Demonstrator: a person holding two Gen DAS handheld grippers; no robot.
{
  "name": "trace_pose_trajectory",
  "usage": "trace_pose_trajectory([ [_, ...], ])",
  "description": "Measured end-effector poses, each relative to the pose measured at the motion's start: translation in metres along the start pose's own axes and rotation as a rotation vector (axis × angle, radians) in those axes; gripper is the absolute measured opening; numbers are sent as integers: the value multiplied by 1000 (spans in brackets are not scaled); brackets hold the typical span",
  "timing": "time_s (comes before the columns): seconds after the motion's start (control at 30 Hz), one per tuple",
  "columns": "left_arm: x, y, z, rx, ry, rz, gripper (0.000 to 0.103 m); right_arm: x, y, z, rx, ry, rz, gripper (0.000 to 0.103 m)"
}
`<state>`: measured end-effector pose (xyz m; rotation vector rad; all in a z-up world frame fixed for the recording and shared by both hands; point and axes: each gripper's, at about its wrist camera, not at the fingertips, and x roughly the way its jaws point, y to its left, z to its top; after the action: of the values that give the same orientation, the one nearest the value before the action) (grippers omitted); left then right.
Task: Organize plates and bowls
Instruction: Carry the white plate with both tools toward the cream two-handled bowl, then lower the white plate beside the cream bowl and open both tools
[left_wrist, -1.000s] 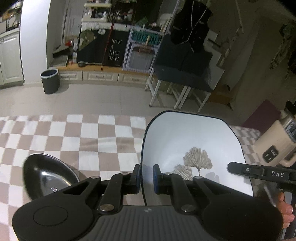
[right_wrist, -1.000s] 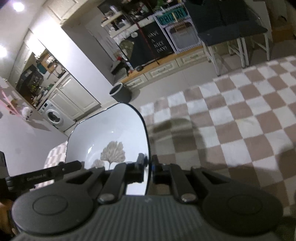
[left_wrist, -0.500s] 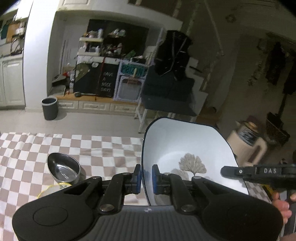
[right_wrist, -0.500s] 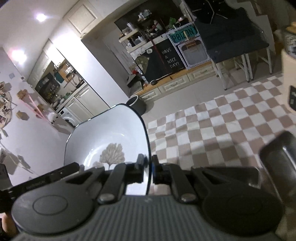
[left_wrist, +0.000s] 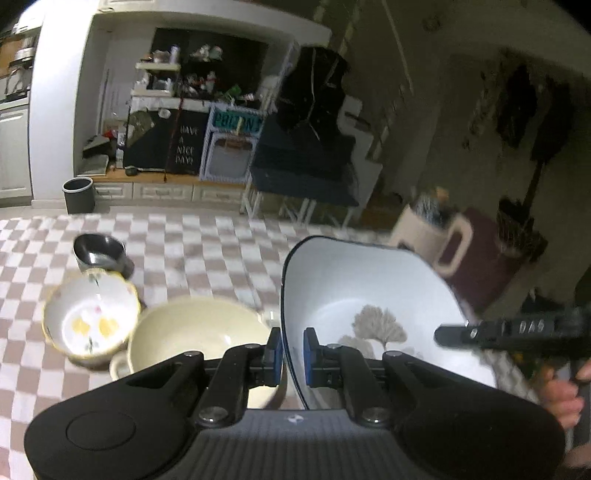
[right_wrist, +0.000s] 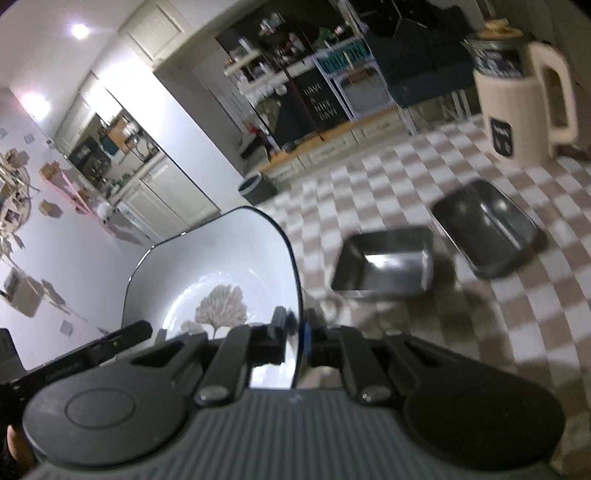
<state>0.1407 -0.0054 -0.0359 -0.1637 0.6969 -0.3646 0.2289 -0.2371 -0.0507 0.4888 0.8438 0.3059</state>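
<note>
Now, the left claw (left_wrist: 292, 350) is clenched on the left rim of a white dish with a dark edge and a tree motif (left_wrist: 373, 295), its blue pads (left_wrist: 275, 350) pressing either side of the thin wall. The right claw (right_wrist: 295, 339) is clenched in the same way on the opposite rim of that dish (right_wrist: 221, 273), so the dish hangs between the two, clear of the desk (left_wrist: 207, 243) with its checked cloth. In the left view a hand (left_wrist: 561, 391) shows at the right edge, behind the right tool.

Since a second ago both views have changed: the pair has carried the dish across the desk and somewhat upward. Then only a steel bowl showed beside the left claw; now that steel bowl (left_wrist: 98, 251) lies toward the far left edge, and nearer stand a white bowl with yellow marks (left_wrist: 90, 321) and, touching or just beside it, a cream bowl (left_wrist: 199, 336), under the left claw. On the right side two dark metal trays (right_wrist: 384, 262) (right_wrist: 487, 232) have come into sight, with a cream jug (right_wrist: 524, 92) toward the far right corner.

By this reading the dish is in transit toward the gathered crockery and not yet set down; whether it belongs with the bowls or the trays cannot be told.
</note>
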Motion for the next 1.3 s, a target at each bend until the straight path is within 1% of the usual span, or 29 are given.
trace_pose_trajectory([
  [0.07,13,-1,-14,3,54,-8,12,3,-5,-3,7,21,-29,11],
  [0.13,27,4,-25,-21,106,-28,12,9,-13,-5,18,47,-61,11],
  [0.2,38,7,-33,-36,143,-31,12,17,-16,-9,15,76,-91,11],
  [0.33,56,9,-45,-46,209,-30,13,32,-21,-17,-5,145,-145,11],
  [0.4,65,13,-49,-78,247,-45,13,36,-24,-21,-9,164,-159,11],
  [0.5,77,11,-57,-65,292,-43,15,47,-30,-20,-5,201,-178,10],
  [0.57,87,9,-61,-64,326,-40,16,50,-31,-27,-7,222,-196,10],
  [0.6,92,10,-64,-70,345,-40,16,43,-35,-33,-6,232,-203,10],
  [0.7,103,7,-70,-72,383,-34,17,47,-37,-37,-9,273,-231,11],
  [0.77,109,6,-74,-62,399,-33,18,53,-39,-38,-18,288,-243,11],
  [0.87,117,6,-75,-78,421,-43,18,57,-42,-36,-12,291,-254,11],
  [1.03,125,5,-73,-71,422,-36,19,64,-42,-34,-13,286,-267,11],
  [1.17,130,7,-73,-69,422,-17,20,63,-42,-35,-23,291,-271,10],
  [1.3,135,13,-72,-67,423,13,21,70,-32,-35,-59,298,-282,10],
])
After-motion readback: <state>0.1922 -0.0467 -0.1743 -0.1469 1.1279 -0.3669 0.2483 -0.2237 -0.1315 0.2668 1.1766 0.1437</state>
